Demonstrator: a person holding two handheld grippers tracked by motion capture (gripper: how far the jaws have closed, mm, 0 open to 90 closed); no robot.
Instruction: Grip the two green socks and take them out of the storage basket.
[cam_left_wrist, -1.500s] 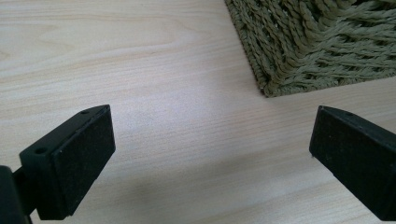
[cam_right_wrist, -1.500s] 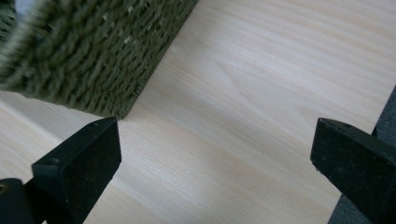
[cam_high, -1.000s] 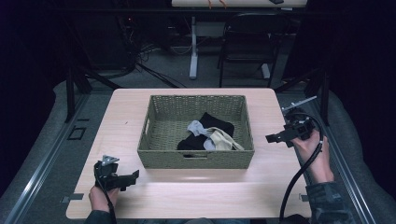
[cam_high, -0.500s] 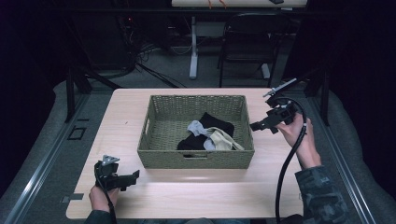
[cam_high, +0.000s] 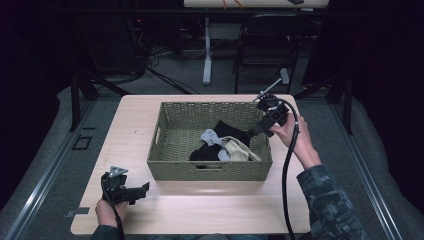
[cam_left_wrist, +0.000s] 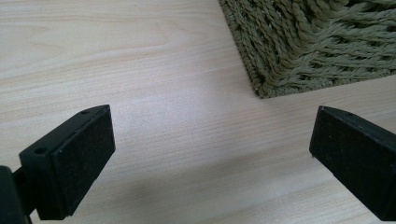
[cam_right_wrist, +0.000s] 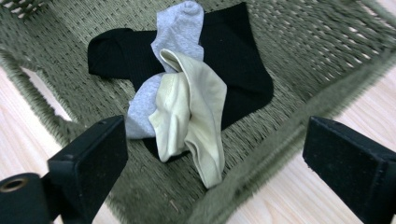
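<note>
High view, near edge first: left gripper (cam_high: 131, 190) sits low on the light wood worktop (cam_high: 210, 215) at the front left corner, held in the person's left hand (cam_high: 107, 212), fingers pointing right toward the basket and spread wide with nothing between them. Left gripper view shows the same: both black fingers (cam_left_wrist: 70, 161) far apart over bare wood, the basket's woven corner just beyond them, not touching. Mid worktop: olive wicker basket (cam_high: 172, 167), rectangular, handle slot in the front wall. Inside, toward its right half, a small heap of socks: black sock (cam_right_wrist: 243, 60) lying flat at the bottom, grey sock (cam_right_wrist: 180, 28) across it, cream sock (cam_right_wrist: 196, 107) folded on top and nearest the front right wall. Farther back, right gripper (cam_high: 257, 127) is held in the right hand (cam_high: 292, 135) over the basket's right rim, aimed down and left at the heap. Its fingers (cam_right_wrist: 91, 165) stand wide, having just closed a little, empty, above the socks and touching none of them; cable trails down along the forearm.
</note>
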